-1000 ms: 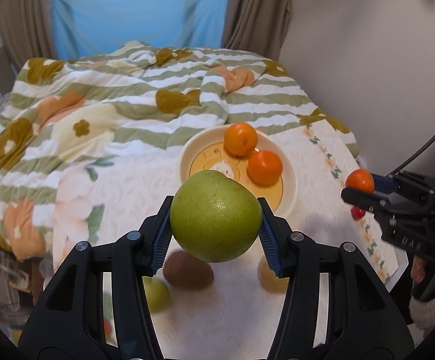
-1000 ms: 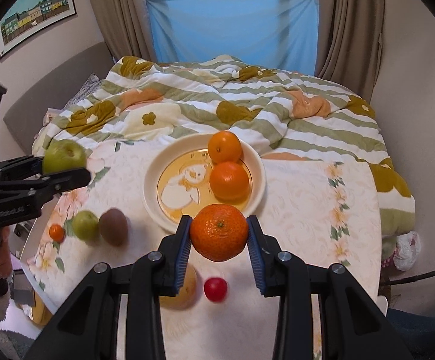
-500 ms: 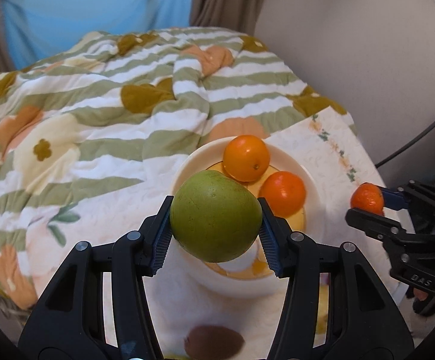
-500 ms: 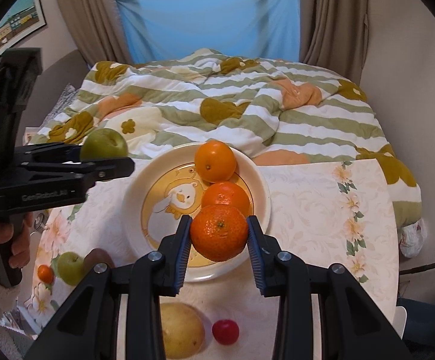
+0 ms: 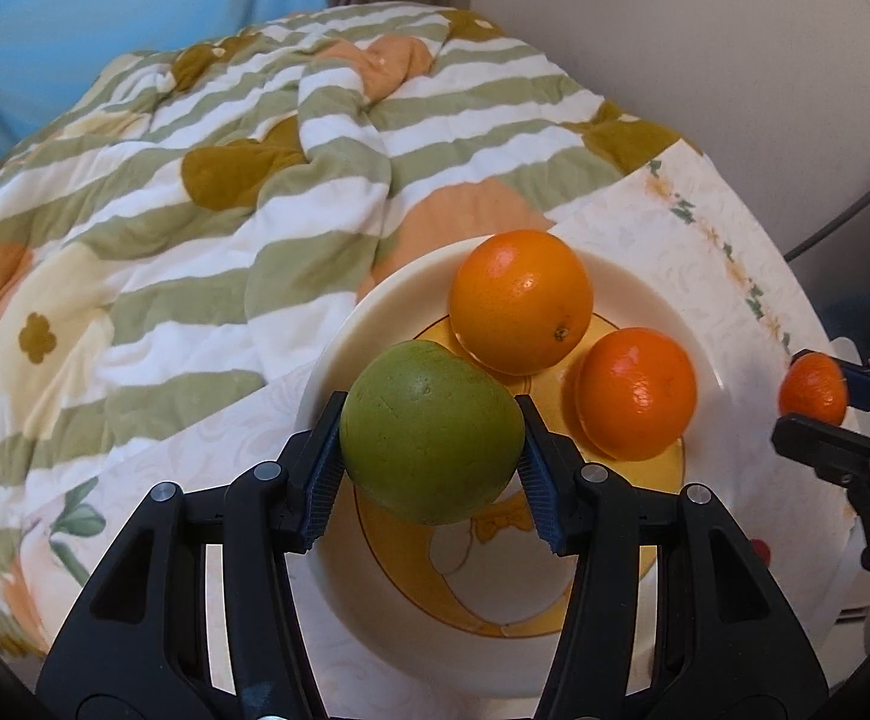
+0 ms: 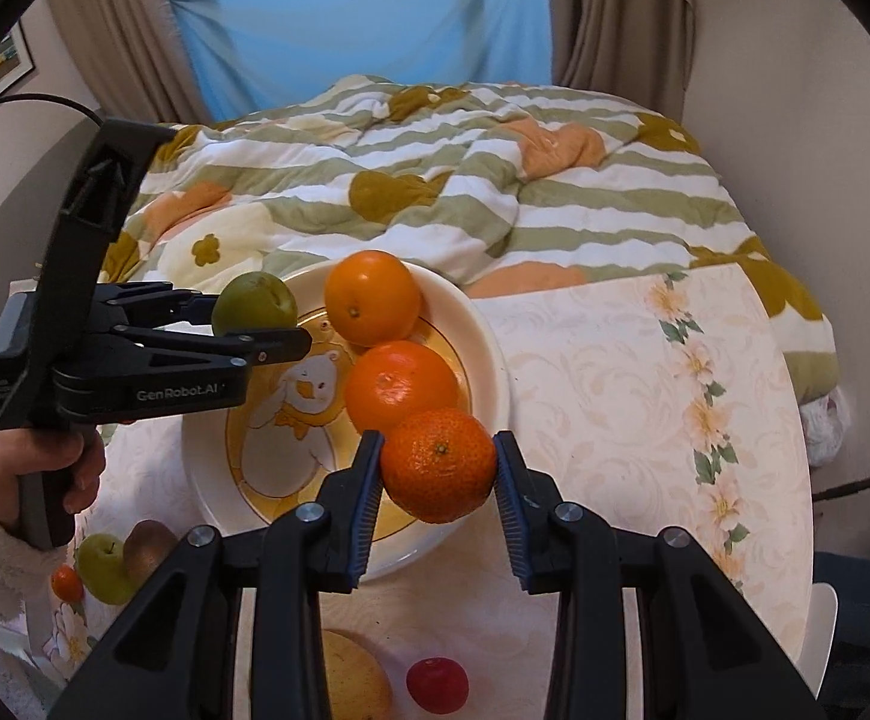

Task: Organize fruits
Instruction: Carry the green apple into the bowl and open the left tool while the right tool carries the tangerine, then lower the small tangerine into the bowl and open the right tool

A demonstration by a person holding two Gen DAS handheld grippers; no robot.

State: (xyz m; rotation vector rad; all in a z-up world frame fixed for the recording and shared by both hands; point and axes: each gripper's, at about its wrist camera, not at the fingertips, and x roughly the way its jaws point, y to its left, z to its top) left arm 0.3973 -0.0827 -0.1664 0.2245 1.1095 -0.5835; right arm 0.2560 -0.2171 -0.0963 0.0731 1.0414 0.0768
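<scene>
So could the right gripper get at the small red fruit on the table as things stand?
Probably not yet: the right gripper is shut on a mandarin above the plate. The red fruit itself lies uncovered, below the gripper, so after release the way looks free.

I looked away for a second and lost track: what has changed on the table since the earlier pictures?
Both grippers came in over the cream plate with their fruit. The left gripper carried the big green apple from the tablecloth side to above the plate's near part; the right gripper brought its small orange mandarin to the plate's near rim. Nothing was released. The two oranges on the plate stayed put.
</scene>
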